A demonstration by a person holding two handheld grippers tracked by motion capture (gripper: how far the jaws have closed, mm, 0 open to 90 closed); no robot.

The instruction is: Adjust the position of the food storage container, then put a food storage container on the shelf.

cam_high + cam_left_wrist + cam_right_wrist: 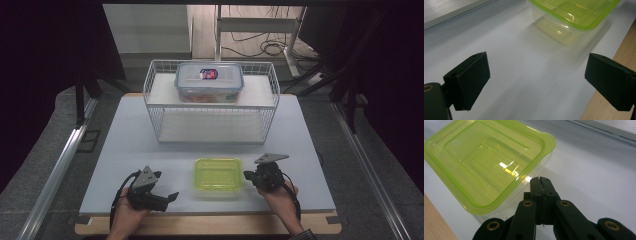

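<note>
My right gripper [541, 180], jaws clenched on nothing, sits just beside the green-lidded box [218, 174] on the table [125, 150]. My left gripper [536, 82] is released. Behind stands a wire rack [212, 117] holding another container [209, 81].

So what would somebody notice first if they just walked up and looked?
Probably the bright green-lidded box at the front of the white table, between the two grippers. The right gripper is shut, its tips right by the box's rim, and the left gripper is open with nothing between its jaws. Farther back, a clear box with a blue rim sits on top of a white wire rack.
</note>
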